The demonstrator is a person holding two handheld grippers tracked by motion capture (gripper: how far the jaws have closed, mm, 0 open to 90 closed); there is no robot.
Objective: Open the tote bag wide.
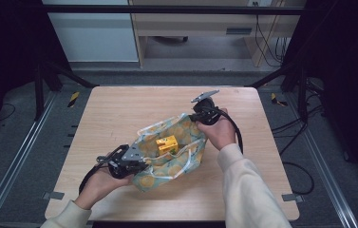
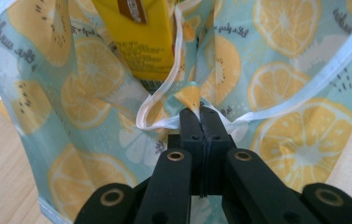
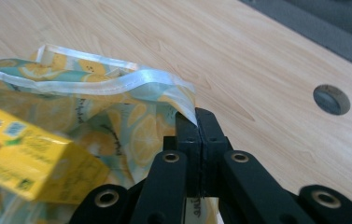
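Left tongs [image 2: 200,114] and right tongs [image 3: 196,119] each pinched the lemon-print bag's [image 1: 176,142] rim, yellow carton [image 1: 166,144] inside; opening step, likely; next probably spread the mouth wider.

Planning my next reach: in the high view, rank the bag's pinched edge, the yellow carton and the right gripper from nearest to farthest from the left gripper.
From the left gripper:
1. Bag: its near edge is clamped in the shut jaws.
2. Yellow carton: inside the bag, mid-table.
3. Right gripper: across the bag, pinching its far edge.
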